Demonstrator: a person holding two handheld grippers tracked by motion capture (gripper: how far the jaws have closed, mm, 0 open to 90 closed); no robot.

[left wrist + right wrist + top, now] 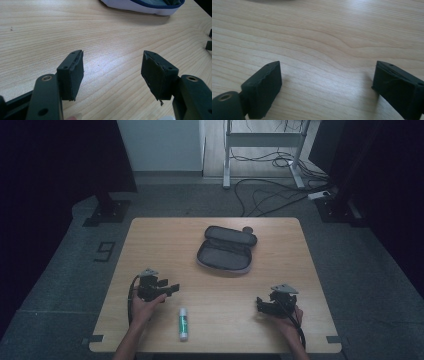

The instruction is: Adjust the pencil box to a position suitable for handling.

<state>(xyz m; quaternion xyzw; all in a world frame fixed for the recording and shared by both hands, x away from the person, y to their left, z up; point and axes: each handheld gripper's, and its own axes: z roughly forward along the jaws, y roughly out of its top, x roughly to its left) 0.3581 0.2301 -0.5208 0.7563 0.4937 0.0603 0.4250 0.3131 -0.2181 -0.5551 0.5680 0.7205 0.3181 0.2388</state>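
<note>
Nearer the person than the open pencil case (226, 251), a glue stick (183, 324) lies flat on the tabletop (165, 235), likely awaiting packing. Either side of the case's front, left gripper (172, 288) and right gripper (259, 303) hold their jaws apart, empty.

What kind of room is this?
Probably a lab or workshop: a wooden table on grey carpet, loose cables across the floor, and a metal desk frame behind.
</note>
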